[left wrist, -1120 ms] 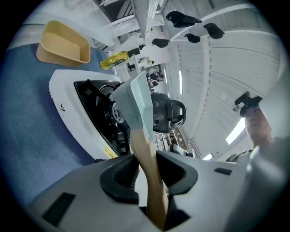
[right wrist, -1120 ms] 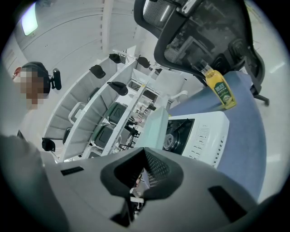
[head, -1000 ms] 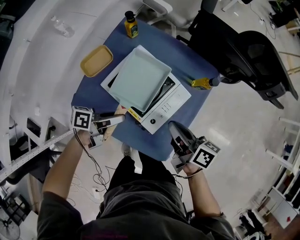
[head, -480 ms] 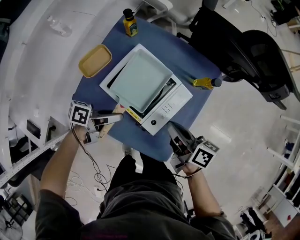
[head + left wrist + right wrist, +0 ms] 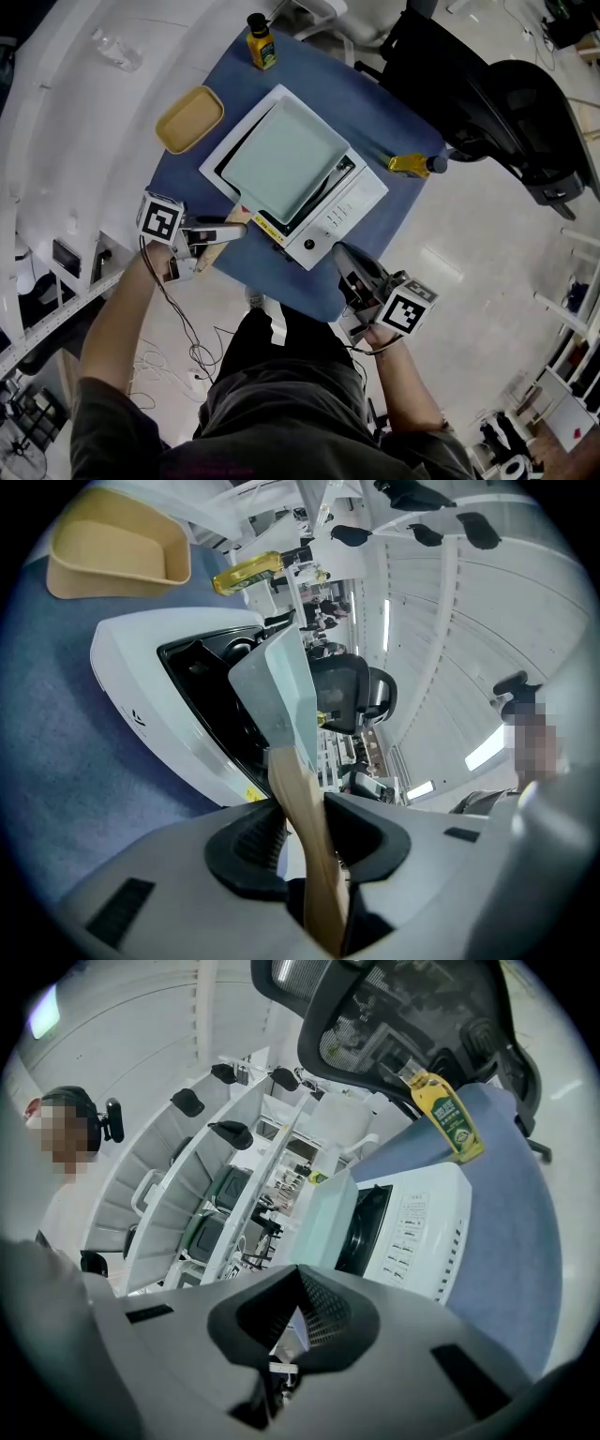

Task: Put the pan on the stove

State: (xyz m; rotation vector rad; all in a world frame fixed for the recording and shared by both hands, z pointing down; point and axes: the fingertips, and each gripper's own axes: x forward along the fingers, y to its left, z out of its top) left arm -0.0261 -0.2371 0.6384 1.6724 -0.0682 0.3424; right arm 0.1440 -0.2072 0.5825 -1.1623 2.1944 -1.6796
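Left tongs (image 5: 214, 232) grip the wooden handle (image 5: 302, 803) of the pale green square pan (image 5: 281, 161) lying ahead on the white stove (image 5: 349, 202); right tongs (image 5: 352, 272), closed and empty, hang at the bench's (image 5: 267, 272) near edge.

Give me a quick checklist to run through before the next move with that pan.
1. The pan is over the stove: ok, it covers the black cooktop.
2. The pan sits flat on the stove: cannot tell.
3. The left gripper holds the wooden handle: ok, closed on it.
4. The right gripper is out of the way: ok, shut, empty, short of the stove.
5. The yellow tray and both bottles are clear of the pan: ok.
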